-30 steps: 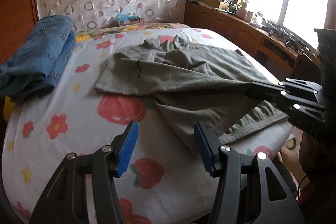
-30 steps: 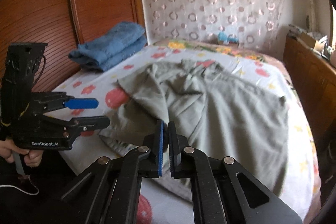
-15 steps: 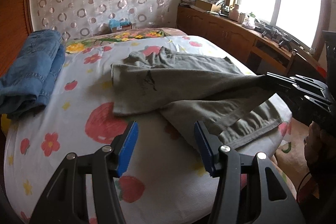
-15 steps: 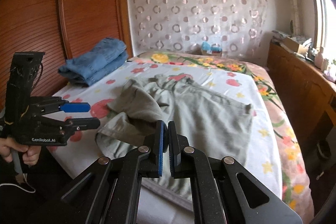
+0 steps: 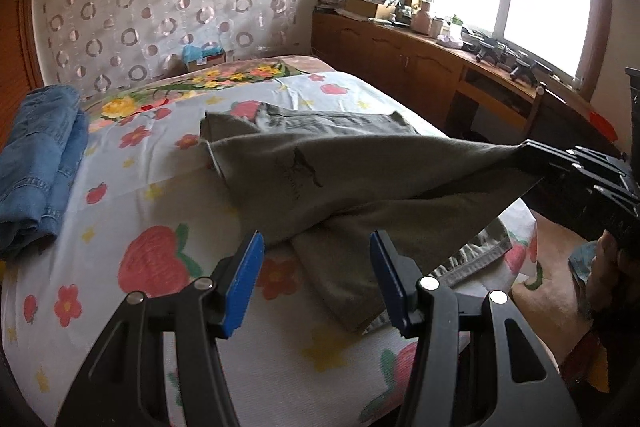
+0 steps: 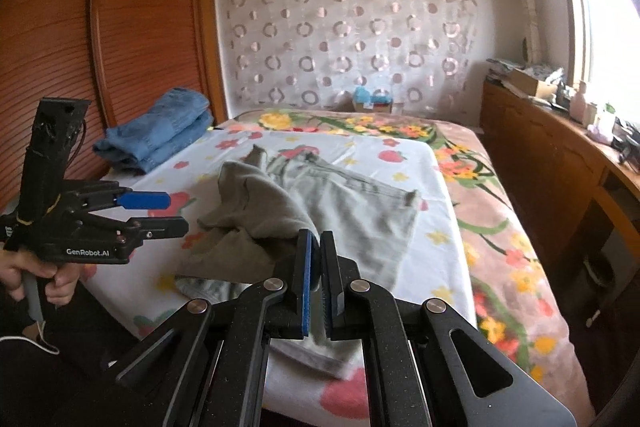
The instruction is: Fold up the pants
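Two grippers in play: right gripper (image 6: 316,283) clamped on a pinch of the grey-green pants (image 5: 320,167), left gripper (image 5: 316,275) with blue pads well apart, holding nothing, hovering above the near hem. Best to keep the pinched cloth taut and low while drawing it toward the foot of the bed (image 5: 132,187), so that the lifted leg slides flat over the lower one instead of bunching; worth bringing the free left pads down on the loose hem near the mattress edge to pin or pick up a second corner, judging by the slack there. Pants spread across the middle of the flowered sheet, waistband toward the curtained wall, one leg stretched in a tight ridge up to the right pads, the other lying beneath with its stitched hem at the near edge, small dark logo on the raised fabric. Folded blue jeans (image 6: 160,131) well apart, beside the wooden wardrobe (image 6: 120,27)
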A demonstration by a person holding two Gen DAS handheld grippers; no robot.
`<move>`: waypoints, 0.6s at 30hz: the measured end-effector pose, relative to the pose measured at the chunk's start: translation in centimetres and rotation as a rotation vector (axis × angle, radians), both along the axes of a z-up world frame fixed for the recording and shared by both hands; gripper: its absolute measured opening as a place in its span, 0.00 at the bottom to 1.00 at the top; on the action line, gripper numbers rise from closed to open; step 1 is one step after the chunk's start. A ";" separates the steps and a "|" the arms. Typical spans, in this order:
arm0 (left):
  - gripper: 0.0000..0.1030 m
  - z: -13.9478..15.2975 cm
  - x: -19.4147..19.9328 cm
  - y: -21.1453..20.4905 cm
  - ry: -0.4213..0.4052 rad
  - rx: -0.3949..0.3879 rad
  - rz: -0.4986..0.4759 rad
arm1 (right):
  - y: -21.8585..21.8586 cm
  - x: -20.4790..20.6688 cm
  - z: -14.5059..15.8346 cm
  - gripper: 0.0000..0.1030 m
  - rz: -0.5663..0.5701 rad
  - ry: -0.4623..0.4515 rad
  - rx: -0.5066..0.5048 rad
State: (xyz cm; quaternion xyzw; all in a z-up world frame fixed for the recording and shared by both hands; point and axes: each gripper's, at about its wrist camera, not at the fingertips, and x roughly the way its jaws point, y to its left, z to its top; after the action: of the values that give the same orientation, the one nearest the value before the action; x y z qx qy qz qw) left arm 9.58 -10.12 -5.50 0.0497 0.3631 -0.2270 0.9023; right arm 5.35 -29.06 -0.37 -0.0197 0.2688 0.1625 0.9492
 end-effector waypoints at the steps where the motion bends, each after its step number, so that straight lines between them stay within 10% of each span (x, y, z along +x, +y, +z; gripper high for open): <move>1: 0.53 -0.2 0.0 -0.2 0.003 0.003 -0.005 | -0.4 -0.1 -0.1 0.02 -0.007 0.004 0.003; 18: 0.53 -2.8 0.6 -1.4 0.069 0.049 -0.002 | -2.7 -0.5 -5.7 0.02 -0.047 0.166 0.010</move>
State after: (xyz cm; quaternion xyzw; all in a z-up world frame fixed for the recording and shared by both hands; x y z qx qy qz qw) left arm 10.20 -11.57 -8.34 0.0641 0.3994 -0.2208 0.8875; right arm 4.85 -31.72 -6.03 0.0048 0.3463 0.1426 0.9272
